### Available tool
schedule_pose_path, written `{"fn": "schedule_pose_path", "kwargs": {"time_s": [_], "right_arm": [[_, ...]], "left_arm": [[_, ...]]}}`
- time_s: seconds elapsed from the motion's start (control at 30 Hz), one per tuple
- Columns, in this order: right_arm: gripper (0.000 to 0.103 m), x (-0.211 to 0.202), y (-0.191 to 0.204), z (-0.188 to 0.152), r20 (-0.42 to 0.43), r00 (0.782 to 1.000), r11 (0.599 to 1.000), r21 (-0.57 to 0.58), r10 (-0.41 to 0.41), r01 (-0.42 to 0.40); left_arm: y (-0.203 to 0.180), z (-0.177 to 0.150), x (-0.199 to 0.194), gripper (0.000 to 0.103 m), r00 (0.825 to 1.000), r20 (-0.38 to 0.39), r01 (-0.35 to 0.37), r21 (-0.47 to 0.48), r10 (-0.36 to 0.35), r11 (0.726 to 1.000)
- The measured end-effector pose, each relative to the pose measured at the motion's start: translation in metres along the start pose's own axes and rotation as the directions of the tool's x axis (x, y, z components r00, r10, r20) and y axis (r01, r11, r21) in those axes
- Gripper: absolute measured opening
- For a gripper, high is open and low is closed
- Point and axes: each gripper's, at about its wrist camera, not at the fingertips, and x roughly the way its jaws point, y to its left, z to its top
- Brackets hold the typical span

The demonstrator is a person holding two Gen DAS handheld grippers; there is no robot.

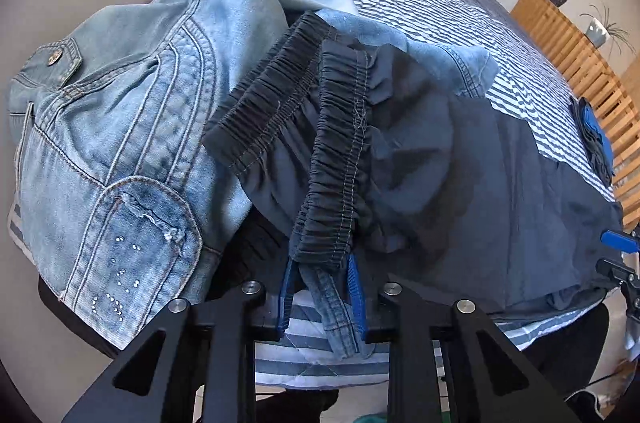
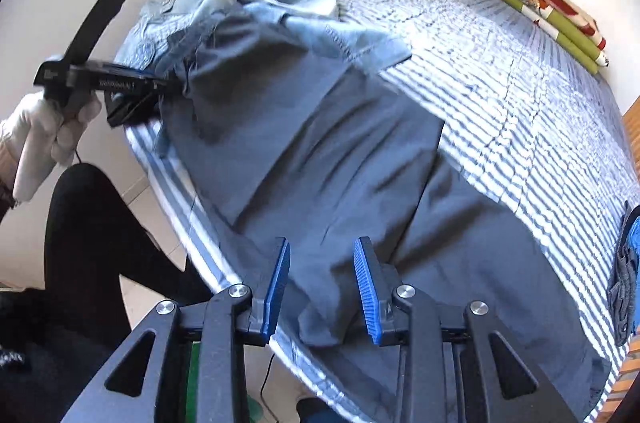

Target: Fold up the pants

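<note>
Pants (image 2: 320, 159), dark, soft and limp, lying lengthwise along the bed's (image 2: 520, 95) near edge, waistband partly on jeans (image 1: 120, 111) at far left — my left tongs (image 1: 322, 293) pinch that waistband; my right tongs (image 2: 322, 287) hang spread over a leg — I'd grip the hem.

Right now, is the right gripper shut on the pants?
No, the right gripper is open, its blue pads spread apart over the dark pants without pinching them.
</note>
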Motion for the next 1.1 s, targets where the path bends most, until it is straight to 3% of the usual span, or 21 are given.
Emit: {"fn": "schedule_pose_path", "kwargs": {"time_s": [0.07,0.2,0.33,0.47,0.57,0.67,0.8,0.9,1.0,1.1], "right_arm": [[0.03,0.008,0.004,0.008,0.002,1.0,1.0,-0.005,-0.008,0.008],[0.03,0.025,0.013,0.014,-0.024,0.999,1.0,-0.018,0.021,-0.021],[0.03,0.045,0.021,0.019,-0.047,0.998,0.999,-0.024,0.043,-0.044],[0.03,0.055,0.029,0.028,-0.045,0.996,0.997,-0.018,0.073,-0.074],[0.03,0.053,0.033,0.048,-0.001,0.995,0.995,-0.015,0.095,-0.095],[0.03,0.048,0.034,0.085,0.074,0.989,0.992,-0.01,0.126,-0.125],[0.03,0.052,0.041,0.145,0.131,0.963,0.971,0.015,0.234,-0.238],[0.03,0.078,0.049,0.185,0.128,0.954,0.957,0.074,0.27,-0.281],[0.03,0.12,0.049,0.21,0.083,0.947,0.931,0.173,0.311,-0.321],[0.03,0.153,0.052,0.22,0.059,0.951,0.926,0.216,0.304,-0.31]], "left_arm": [[0.0,0.002,-0.008,0.019,1.0,0.008,-0.012,0.017,0.012,1.0],[-0.01,0.001,-0.029,0.018,0.99,0.071,-0.133,0.132,0.125,0.982],[-0.015,0.017,-0.038,0.015,0.983,0.125,-0.158,0.215,0.133,0.964],[-0.026,0.031,-0.033,0.015,0.982,0.157,-0.158,0.358,0.108,0.92],[-0.011,0.048,-0.004,0.017,0.993,0.042,-0.118,0.332,0.111,0.936],[0.001,0.05,-0.009,0.018,0.998,0.04,-0.058,0.276,0.048,0.959],[0.0,0.042,-0.013,0.018,0.998,0.054,-0.058,0.292,0.044,0.955],[0.001,0.033,-0.019,0.028,0.999,0.042,-0.038,0.278,0.027,0.96],[0.013,0.036,-0.04,0.056,0.996,0.084,0.01,0.222,-0.029,0.975],[0.025,0.05,-0.052,0.063,0.989,0.129,0.043,0.189,-0.068,0.981]]}}
